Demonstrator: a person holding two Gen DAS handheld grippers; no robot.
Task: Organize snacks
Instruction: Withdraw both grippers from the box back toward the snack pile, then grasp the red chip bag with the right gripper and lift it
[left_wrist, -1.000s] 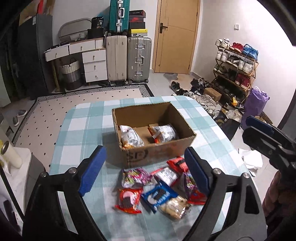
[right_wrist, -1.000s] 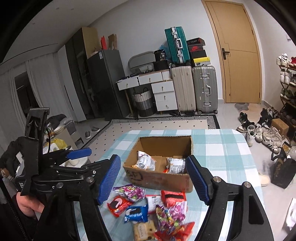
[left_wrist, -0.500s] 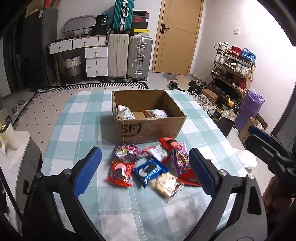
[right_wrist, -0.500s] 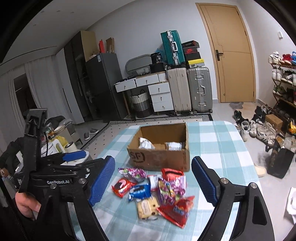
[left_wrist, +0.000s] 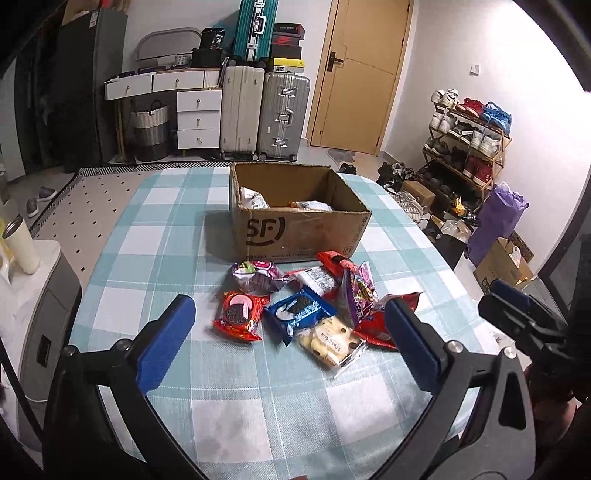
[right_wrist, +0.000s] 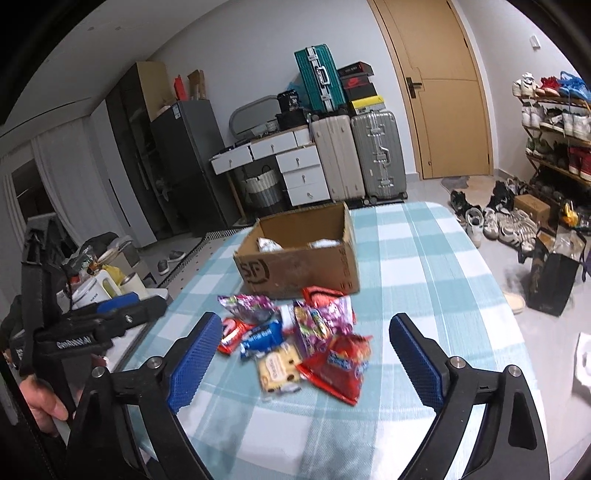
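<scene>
An open cardboard box (left_wrist: 295, 225) stands on the checked table with two snack packets inside; it also shows in the right wrist view (right_wrist: 299, 258). In front of it lies a pile of several packets: a red cookie pack (left_wrist: 240, 317), a blue cookie pack (left_wrist: 299, 314), a clear biscuit pack (left_wrist: 330, 345) and a red bag (right_wrist: 340, 369). My left gripper (left_wrist: 288, 347) is open and empty, held above the table's near side of the pile. My right gripper (right_wrist: 306, 362) is open and empty, also back from the pile.
The table (left_wrist: 166, 236) has a teal and white checked cloth. A grey bin with a cup (left_wrist: 22, 243) stands at its left. Suitcases (left_wrist: 280, 110), drawers and a door are behind. A shoe rack (left_wrist: 469, 140) and bags are on the right.
Both grippers have pulled back from the box toward the near edge of the table. The box and pile now look farther off. Both grippers stayed open.
</scene>
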